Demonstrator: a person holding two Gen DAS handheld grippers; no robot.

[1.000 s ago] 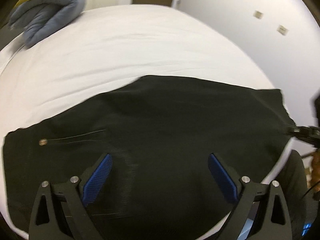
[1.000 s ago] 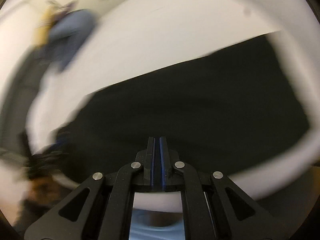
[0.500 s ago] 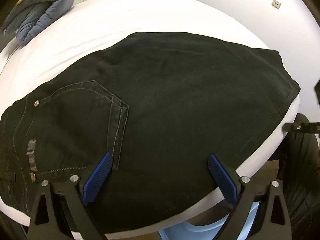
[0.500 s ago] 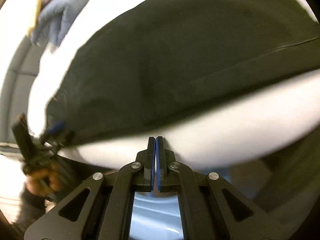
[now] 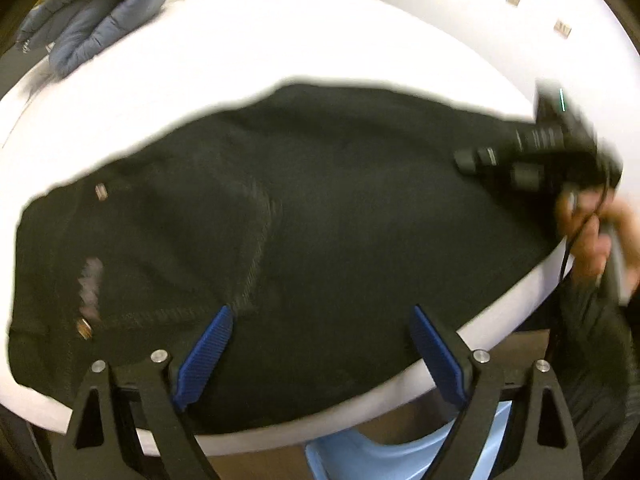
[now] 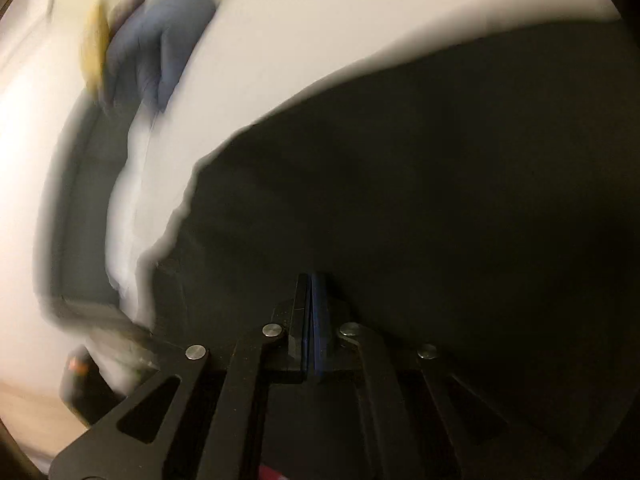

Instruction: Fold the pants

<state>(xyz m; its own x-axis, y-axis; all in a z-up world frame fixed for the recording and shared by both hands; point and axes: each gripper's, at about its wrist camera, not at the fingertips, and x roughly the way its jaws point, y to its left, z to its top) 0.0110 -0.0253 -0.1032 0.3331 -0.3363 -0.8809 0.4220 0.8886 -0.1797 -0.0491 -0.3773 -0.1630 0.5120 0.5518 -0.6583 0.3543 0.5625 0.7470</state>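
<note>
Black pants (image 5: 320, 220) lie folded flat on a white bed (image 5: 280, 48), back pocket and rivets to the left. My left gripper (image 5: 320, 344) is open and empty, hovering over the near edge of the pants. My right gripper (image 6: 310, 300) is shut with its blue pads together and nothing seen between them, low over the right end of the pants (image 6: 440, 180). It also shows in the left wrist view (image 5: 532, 148), held by a hand at the right end of the pants. Both views are motion-blurred.
A folded blue-grey padded garment (image 5: 92, 28) lies at the far left of the bed, also in the right wrist view (image 6: 160, 48) beside something yellow (image 6: 94, 52). A light blue container (image 5: 384, 456) stands below the bed's near edge. White wall at right.
My right gripper has swung from beyond the bed's edge onto the right end of the pants. My left gripper stayed open and its view pulled back slightly.
</note>
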